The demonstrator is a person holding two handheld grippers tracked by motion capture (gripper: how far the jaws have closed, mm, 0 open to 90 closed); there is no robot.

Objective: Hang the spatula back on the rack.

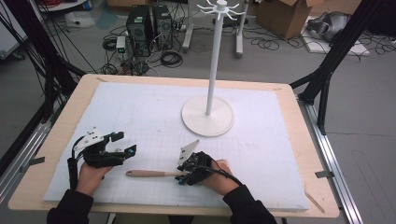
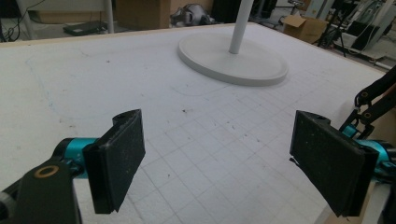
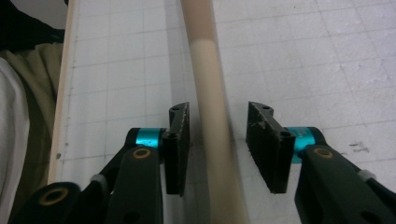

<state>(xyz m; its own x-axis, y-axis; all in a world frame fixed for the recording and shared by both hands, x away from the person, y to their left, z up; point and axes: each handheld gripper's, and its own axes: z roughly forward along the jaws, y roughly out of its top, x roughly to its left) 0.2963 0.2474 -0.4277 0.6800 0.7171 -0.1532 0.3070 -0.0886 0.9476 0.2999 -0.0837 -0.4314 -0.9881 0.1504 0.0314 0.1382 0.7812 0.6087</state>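
Stand base (image 1: 208,122) sits well beyond handle (image 1: 149,173) straddled by right hand-held gripper (image 1: 183,178).

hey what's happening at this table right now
A person sits at a foam-covered table with a two-jaw tool in each hand. The right tool is open, its jaws on either side of a wooden handle that lies flat on the board; they have not closed on it. The left tool is also open and holds nothing, resting off to the side. A white hanging stand waits upright farther back on the table.
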